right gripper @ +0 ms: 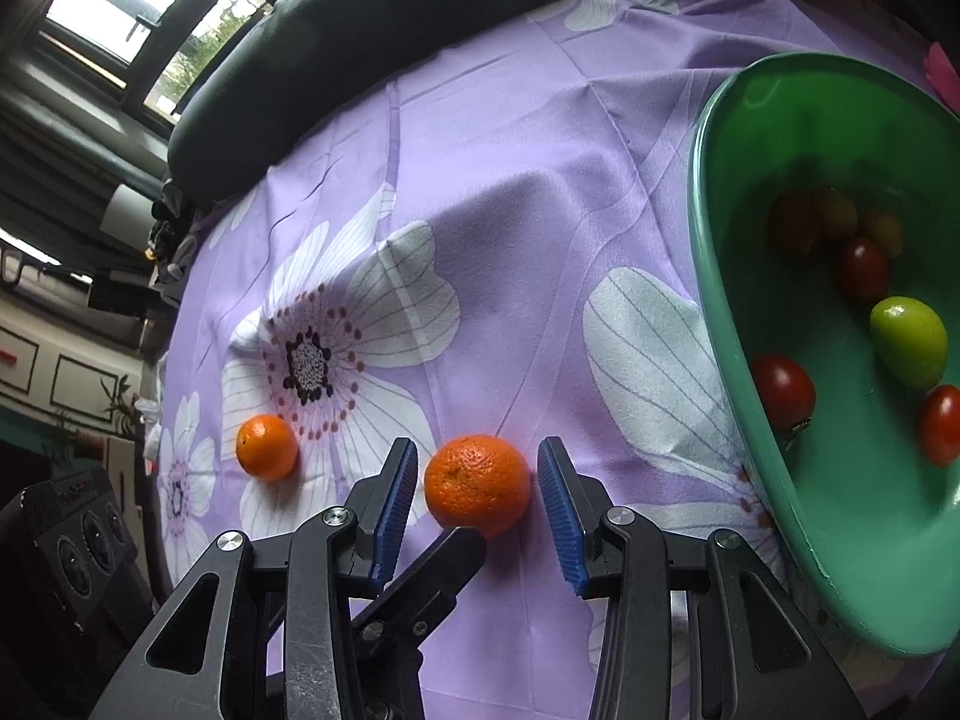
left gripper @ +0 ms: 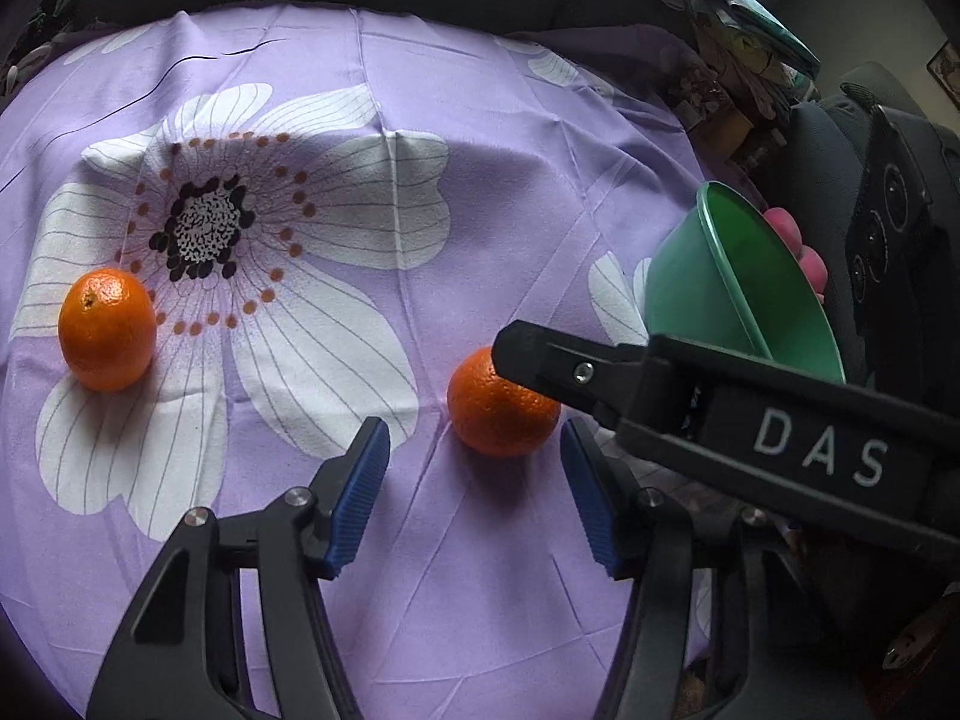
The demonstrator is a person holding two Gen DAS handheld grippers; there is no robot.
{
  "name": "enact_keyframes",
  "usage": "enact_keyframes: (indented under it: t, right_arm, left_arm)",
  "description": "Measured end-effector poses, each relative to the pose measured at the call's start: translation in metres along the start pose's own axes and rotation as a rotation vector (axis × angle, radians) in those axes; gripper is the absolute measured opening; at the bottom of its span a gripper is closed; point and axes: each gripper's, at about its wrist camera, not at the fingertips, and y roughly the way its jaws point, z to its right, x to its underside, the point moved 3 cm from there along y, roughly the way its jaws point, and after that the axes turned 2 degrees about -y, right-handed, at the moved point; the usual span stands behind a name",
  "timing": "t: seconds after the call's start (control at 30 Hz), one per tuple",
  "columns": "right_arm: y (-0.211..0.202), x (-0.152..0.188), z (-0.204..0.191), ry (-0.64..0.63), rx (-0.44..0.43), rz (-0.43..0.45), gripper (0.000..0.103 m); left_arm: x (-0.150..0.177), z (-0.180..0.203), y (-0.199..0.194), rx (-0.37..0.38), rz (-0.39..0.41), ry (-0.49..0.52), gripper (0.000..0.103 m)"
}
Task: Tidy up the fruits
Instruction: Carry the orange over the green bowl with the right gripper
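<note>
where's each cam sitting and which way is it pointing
Left wrist: on the left gripper, looking along its open fingers at the near orange; the right gripper's finger crosses in.
Right wrist: on the right gripper, open around the same near orange, green bowl at right.
Shared: both oranges, the bowl, the purple floral cloth.
</note>
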Motion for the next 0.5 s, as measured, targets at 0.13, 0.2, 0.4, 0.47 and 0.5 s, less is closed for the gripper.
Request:
enact_keyframes:
  t: [0.13,0.2,0.4,0.47,0.5]
  right_arm:
    - [0.010,0.001,0.001,0.005,-0.007,-0.031,0.044]
    - [0.011,0.002,-0.001,-0.002,-0.010,-0.037,0.044]
    - [0.012,0.001,-0.003,-0.021,-0.018,-0.043,0.044]
    - [0.018,0.002,-0.003,-0.020,-0.048,-0.073,0.044]
    - [0.020,0.002,-0.002,-0.015,-0.056,-0.080,0.044]
  left_arm:
    - [0.002,-0.001,0.007,-0.016,-0.017,0.010,0.056]
    - [0.001,-0.001,0.008,-0.003,-0.016,0.008,0.054]
    - [-0.001,0.003,0.011,0.019,-0.006,0.017,0.045]
    - [-0.001,0.003,0.012,0.021,-0.006,0.020,0.039]
    - [-0.003,0.003,0.012,0.023,0.000,0.023,0.039]
